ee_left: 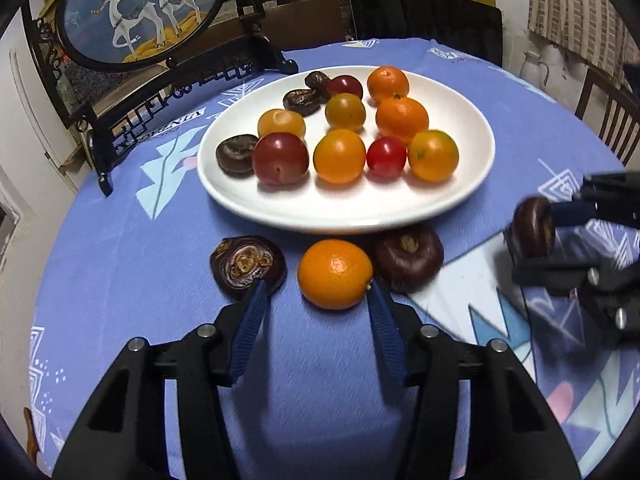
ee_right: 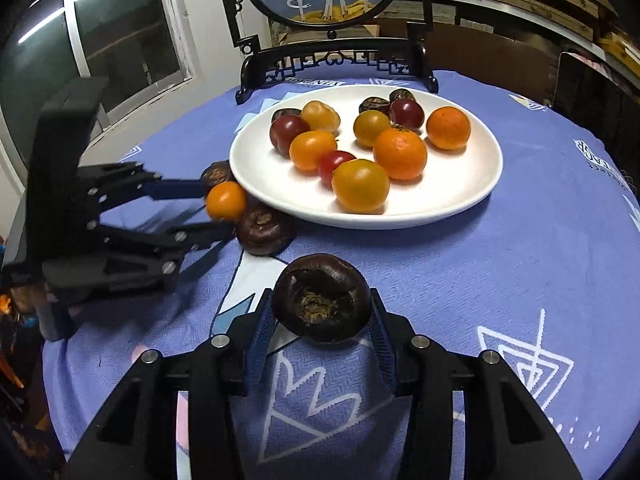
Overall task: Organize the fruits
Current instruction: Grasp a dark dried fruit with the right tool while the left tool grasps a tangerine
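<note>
A dark fruit (ee_right: 320, 300) is clamped in the right tongs (ee_right: 320, 298) for plating; an orange (ee_left: 335, 274) is straddled (unpinched) by the left tongs (ee_left: 317, 285).

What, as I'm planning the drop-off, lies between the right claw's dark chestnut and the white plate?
Nothing visible: only bare blue tablecloth separates the held dark brown round chestnut from the white ceramic plate's near rim. A second chestnut lies further left.
</note>
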Available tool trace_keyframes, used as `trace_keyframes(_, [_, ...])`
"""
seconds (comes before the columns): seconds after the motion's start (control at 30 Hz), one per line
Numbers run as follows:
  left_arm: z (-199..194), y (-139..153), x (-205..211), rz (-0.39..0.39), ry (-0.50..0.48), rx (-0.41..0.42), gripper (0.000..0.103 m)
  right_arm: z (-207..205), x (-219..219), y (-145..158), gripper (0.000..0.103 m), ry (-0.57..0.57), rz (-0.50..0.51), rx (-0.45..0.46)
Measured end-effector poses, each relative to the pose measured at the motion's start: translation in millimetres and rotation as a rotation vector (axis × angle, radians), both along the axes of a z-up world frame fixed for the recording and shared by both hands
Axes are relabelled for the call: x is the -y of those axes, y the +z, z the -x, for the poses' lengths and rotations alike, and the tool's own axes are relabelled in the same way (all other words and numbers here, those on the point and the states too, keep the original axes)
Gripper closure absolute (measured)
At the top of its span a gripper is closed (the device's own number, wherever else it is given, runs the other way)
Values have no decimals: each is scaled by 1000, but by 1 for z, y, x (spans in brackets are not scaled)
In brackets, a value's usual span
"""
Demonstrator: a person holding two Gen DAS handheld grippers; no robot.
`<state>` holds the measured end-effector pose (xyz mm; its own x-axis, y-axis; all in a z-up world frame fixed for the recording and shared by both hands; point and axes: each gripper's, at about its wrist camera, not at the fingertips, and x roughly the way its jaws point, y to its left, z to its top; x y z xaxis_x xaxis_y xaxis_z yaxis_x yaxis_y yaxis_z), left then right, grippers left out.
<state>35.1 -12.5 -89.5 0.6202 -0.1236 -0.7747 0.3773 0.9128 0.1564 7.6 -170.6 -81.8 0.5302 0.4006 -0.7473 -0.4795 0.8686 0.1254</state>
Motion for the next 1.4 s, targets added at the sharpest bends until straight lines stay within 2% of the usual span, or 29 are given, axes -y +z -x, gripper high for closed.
trace_keyframes(0.07, [-4, -2, 3, -16, 7, 4, 50, 0, -2, -2, 57, 8, 6, -7])
trace_keyframes(0.13, [-7, -2, 3, -4, 3, -10, 57, 0, -5, -3, 57, 16, 15, -13])
trace_keyframes(0.17, [-7, -2, 0, 33, -6, -40, 68, 1, -6, -4, 57, 21, 17, -15])
trace_keyframes(0.37, [23, 6, -23, 94, -6, -84, 67, 9, -13, -3, 57, 79, 23, -12])
trace_keyframes(0.43, [36, 7, -30, 78, -17, -89, 66, 11, -18, -5, 56, 99, 37, -16])
trace_keyframes(0.47, [39, 6, -30, 64, -13, -85, 63, 11, -19, -6, 56, 104, 42, -18])
trace_keyframes(0.53, [43, 4, -32, 17, 5, -63, 46, 12, -21, -6, 53, 106, 46, -24])
trace_keyframes(0.57, [45, 4, -33, 4, 11, -43, 32, 12, -20, -6, 49, 105, 41, -27])
trace_keyframes(0.6, [46, 4, -34, 2, 19, -28, 26, 12, -19, -5, 36, 93, 39, -23])
trace_keyframes(0.63, [47, 5, -35, 7, 20, -19, 26, 12, -18, -5, 27, 88, 38, -22])
trace_keyframes(0.87, [42, 5, -37, 26, 28, -23, 23, 11, -15, -5, 27, 67, 33, -14])
trace_keyframes(0.93, [39, 3, -35, 21, 30, -34, 23, 10, -15, -5, 28, 62, 36, -10])
trace_keyframes(1.0, [36, 1, -33, 21, 28, -38, 23, 7, -14, -7, 37, 57, 40, -18])
trace_keyframes(1.03, [35, 1, -32, 24, 25, -42, 23, 6, -14, -8, 46, 56, 41, -25])
trace_keyframes(1.1, [34, 1, -30, 23, 25, -43, 23, 5, -12, -8, 50, 47, 39, -27])
trace_keyframes(1.33, [33, 2, -21, 27, 8, -36, 23, 4, -11, -9, 55, 44, 38, -23])
trace_keyframes(1.37, [34, 2, -19, 26, 0, -35, 28, 4, -11, -9, 60, 45, 37, -23])
trace_keyframes(1.4, [35, 2, -16, 23, -16, -39, 39, 4, -11, -9, 60, 44, 39, -21])
